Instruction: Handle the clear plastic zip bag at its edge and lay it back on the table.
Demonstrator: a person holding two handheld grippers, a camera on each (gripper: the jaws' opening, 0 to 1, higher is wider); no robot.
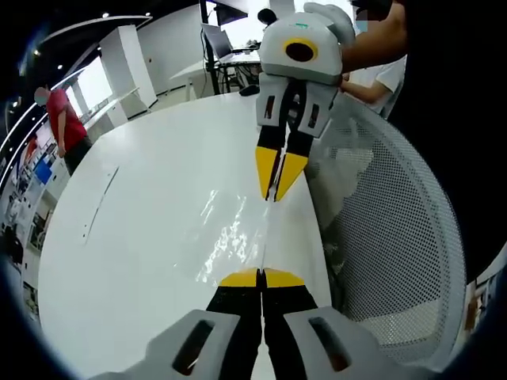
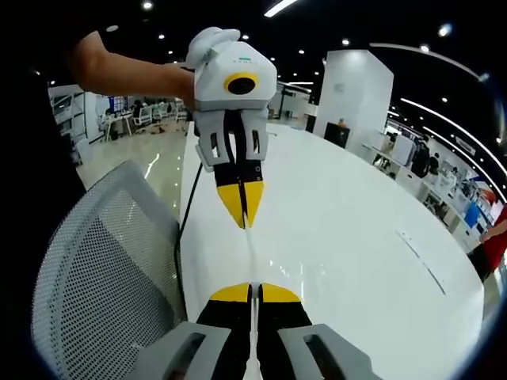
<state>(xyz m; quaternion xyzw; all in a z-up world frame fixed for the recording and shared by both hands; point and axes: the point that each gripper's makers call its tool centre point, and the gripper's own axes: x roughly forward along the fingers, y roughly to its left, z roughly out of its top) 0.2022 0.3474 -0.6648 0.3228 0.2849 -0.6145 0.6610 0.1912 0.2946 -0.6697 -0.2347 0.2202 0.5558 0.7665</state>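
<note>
The clear plastic zip bag [image 1: 231, 236] is stretched between both grippers, low over the white table [image 1: 135, 237], and light glints off its film. My left gripper [image 1: 261, 277] is shut on its near edge. My right gripper [image 1: 276, 184], held by a hand, is shut on the far edge with its yellow tips pointing down. In the right gripper view the bag [image 2: 251, 257] shows as a thin taut strip. There it runs from my right gripper [image 2: 253, 291] up to my left gripper [image 2: 244, 215].
A grey mesh chair back [image 1: 396, 237] [image 2: 103, 269] stands against the table's edge beside the bag. A dark cable [image 2: 187, 210] runs along that edge. The white table [image 2: 356, 237] stretches wide on the other side. A person in red [image 1: 63, 127] stands far off.
</note>
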